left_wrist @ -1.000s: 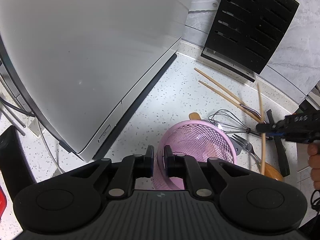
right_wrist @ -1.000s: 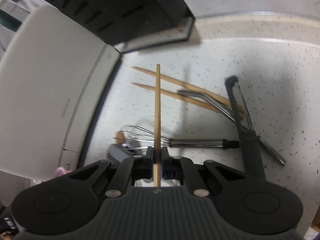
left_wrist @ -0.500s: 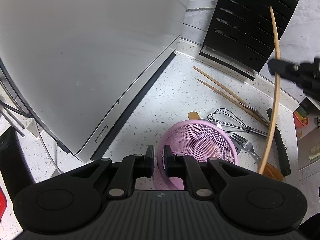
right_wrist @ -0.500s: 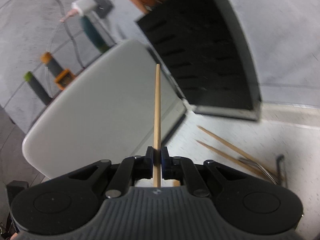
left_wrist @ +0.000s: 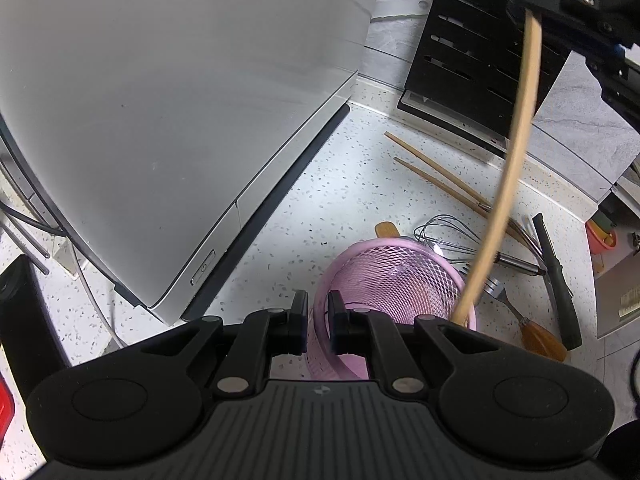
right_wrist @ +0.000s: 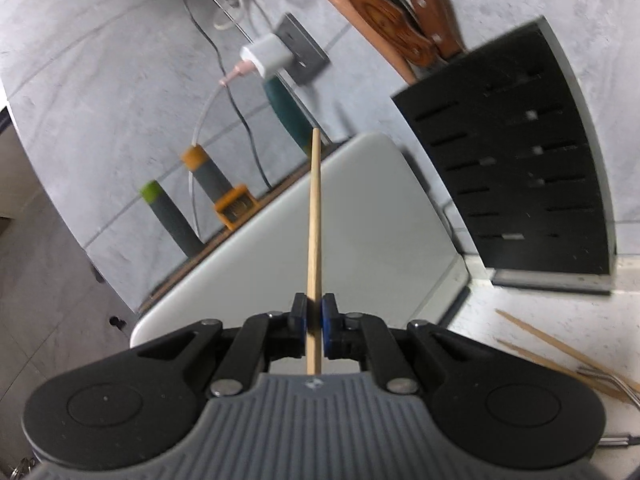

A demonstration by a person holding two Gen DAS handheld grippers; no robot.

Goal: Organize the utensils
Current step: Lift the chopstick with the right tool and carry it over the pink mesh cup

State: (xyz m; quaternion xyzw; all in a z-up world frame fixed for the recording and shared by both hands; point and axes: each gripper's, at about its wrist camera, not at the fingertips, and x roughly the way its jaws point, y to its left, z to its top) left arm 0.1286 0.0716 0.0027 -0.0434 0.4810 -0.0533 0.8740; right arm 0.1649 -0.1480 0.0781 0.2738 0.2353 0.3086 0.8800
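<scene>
Pink basket (left_wrist: 394, 280) is being pinched at its near rim by the left gripper (left_wrist: 318, 320). Just right, a chopstick (right_wrist: 314, 240) is being clamped by the right gripper (right_wrist: 314, 326), its lower end hanging at the basket's right rim. Risk: the end being caught on the rim, the basket tipped. Speckled white counter (left_wrist: 320, 200) is being crowded by a whisk (left_wrist: 452, 236), fork (left_wrist: 500, 292) and grey appliance (left_wrist: 160, 100); tiled wall behind.

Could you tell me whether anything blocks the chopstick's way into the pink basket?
Nothing visible does: the chopstick, held by the right gripper, has its lower end at the open pink basket rim, which the left gripper holds.
</scene>
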